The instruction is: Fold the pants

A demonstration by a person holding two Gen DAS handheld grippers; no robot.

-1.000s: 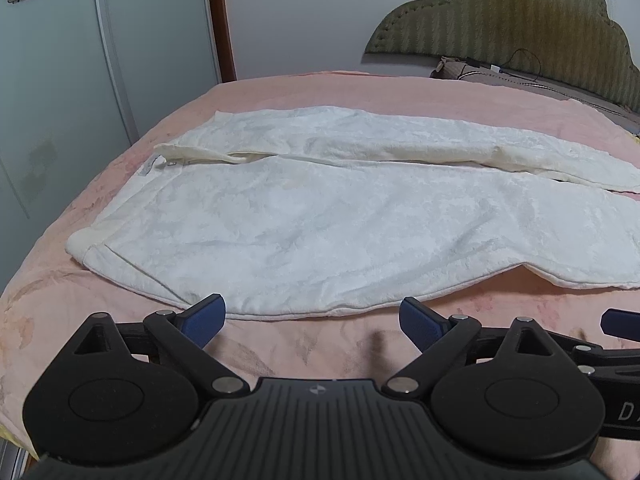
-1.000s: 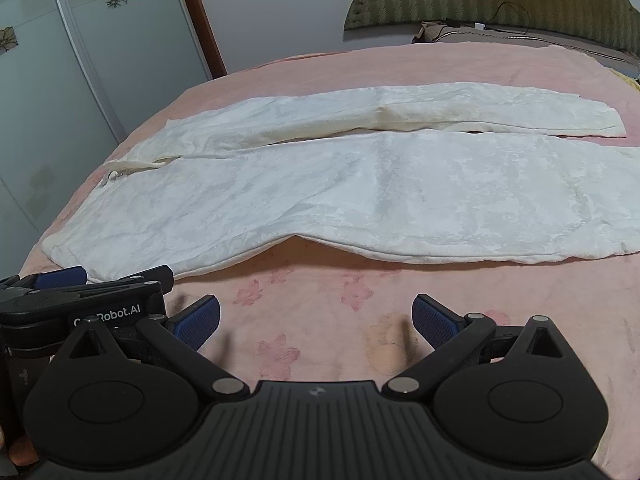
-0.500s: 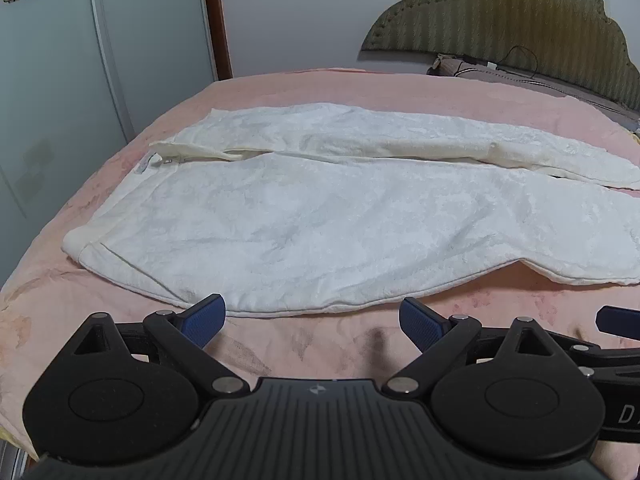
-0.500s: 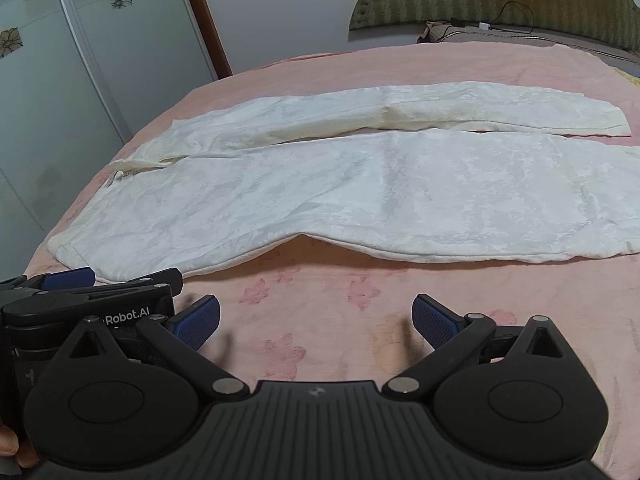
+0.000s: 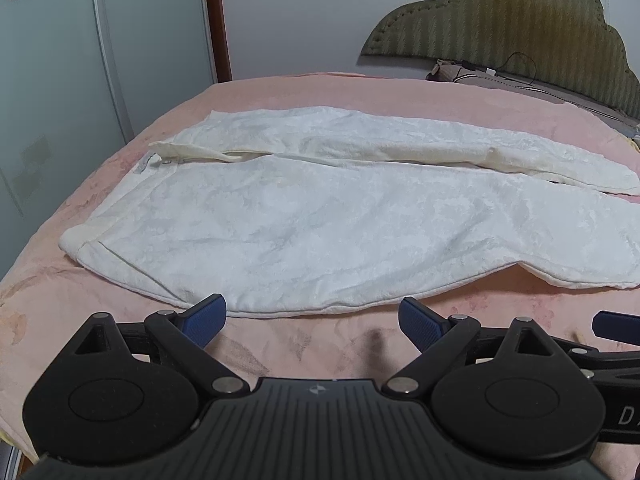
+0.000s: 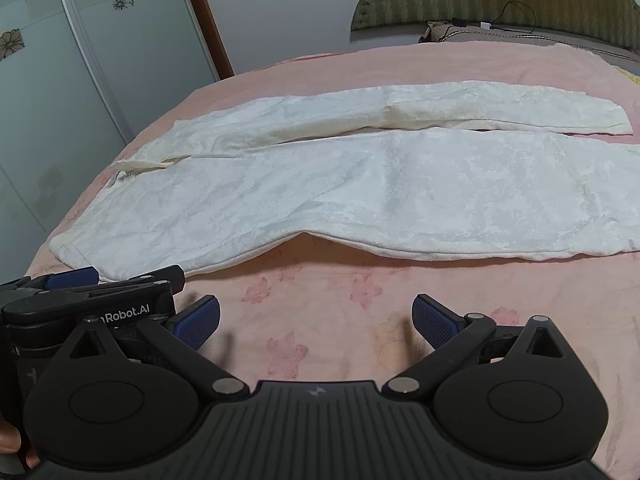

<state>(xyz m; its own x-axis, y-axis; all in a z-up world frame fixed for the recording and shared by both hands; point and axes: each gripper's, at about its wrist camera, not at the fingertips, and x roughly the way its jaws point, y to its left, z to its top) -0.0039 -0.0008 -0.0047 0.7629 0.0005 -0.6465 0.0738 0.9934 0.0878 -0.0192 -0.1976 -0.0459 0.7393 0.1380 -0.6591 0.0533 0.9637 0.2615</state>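
White pants [image 5: 320,224] lie spread flat on the bed [image 5: 360,92], which is covered in a pink floral blanket. They stretch across the bed from its left edge toward the right, waistband at the left, the two legs side by side and running rightward; the farther leg (a shade creamier than the nearer one) lies closer to the padded olive headboard [image 5: 500,16]. The near leg's lower hem curves, its left part lying close to the bed's front edge.

The left gripper [image 5: 312,316] hovers released, its blue pads spread wide and holding nothing; its left pad overlaps the near edge of the pants in the left wrist view, though contact cannot be told. The right gripper [image 6: 316,320] is likewise released and empty, over bare blanket just short of the pants' near edge. In the right wrist view the left gripper [image 6: 120,276] shows at the lower left, at the near edge of the pants by the waistband corner.

A glass wardrobe door [image 6: 60,80] with flower decals stands beyond the bed's left edge.
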